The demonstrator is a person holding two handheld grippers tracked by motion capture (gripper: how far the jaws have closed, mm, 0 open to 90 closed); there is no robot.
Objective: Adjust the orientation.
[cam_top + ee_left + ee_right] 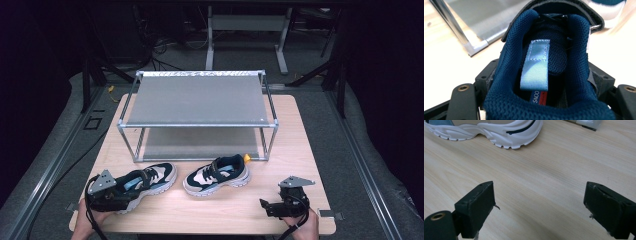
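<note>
High view: two shoes on the table (280, 150), one two-shelf metal rack (200, 110) at the far side, two grippers at the near edge. The left shoe (145, 181) lies near-left, its long axis running from the heel at near-left to the toe at far-right, toward the rack. The left gripper (117, 196) sits at its heel end and is by far the nearer of the two. The right shoe (217, 175) lies at centre, apart from both grippers, on roughly the same axis. The right gripper (265, 206) rests near-right, pointing left across bare wood.

Left gripper view: the left shoe's navy heel collar (544, 75) sits between the two jaws, heel nearest, toe pointing away toward the rack's corner (474, 47). Pads lie against the collar's sides; I read this as clamped on the heel, grip probably not yet firm.

Right gripper view: jaws stand well apart with nothing between them; the right shoe's white sole (499, 135) lies ahead, up and left.
</note>
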